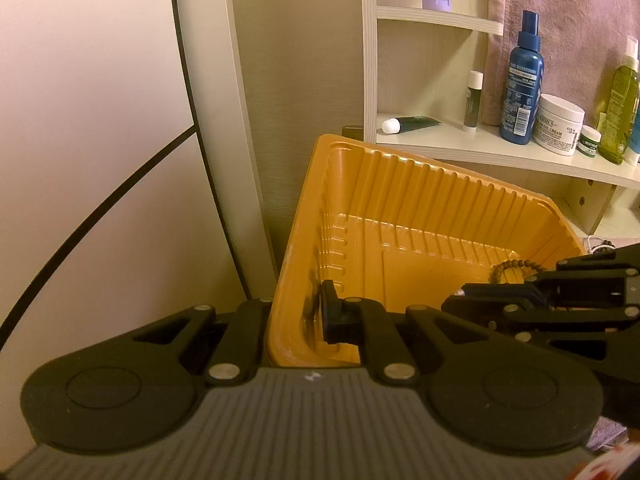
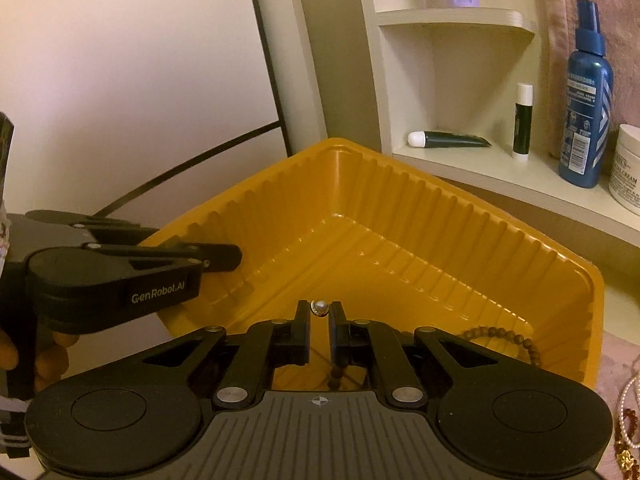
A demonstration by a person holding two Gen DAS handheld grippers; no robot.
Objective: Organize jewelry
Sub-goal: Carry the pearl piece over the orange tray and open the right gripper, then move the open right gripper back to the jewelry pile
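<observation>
A yellow ribbed plastic tray [image 1: 400, 184] stands tilted against the wall; it also shows in the right wrist view [image 2: 400, 216]. My left gripper [image 1: 296, 312] is shut on the tray's left wall, one finger inside, one outside. It appears from the side in the right wrist view [image 2: 216, 258]. My right gripper [image 2: 319, 312] hangs over the tray, shut on a small pearl piece [image 2: 319, 306] at its fingertips. It enters the left wrist view from the right [image 1: 460, 300]. A brown bead bracelet [image 2: 500, 338] lies in the tray, also seen in the left wrist view [image 1: 516, 268].
A white shelf [image 1: 480, 148] behind the tray holds a blue spray bottle [image 1: 522, 80], a cream jar [image 1: 558, 124], a small tube [image 1: 412, 123] and green bottles [image 1: 620, 112]. More bead and pearl strands [image 2: 628, 424] lie on a pink cloth right of the tray.
</observation>
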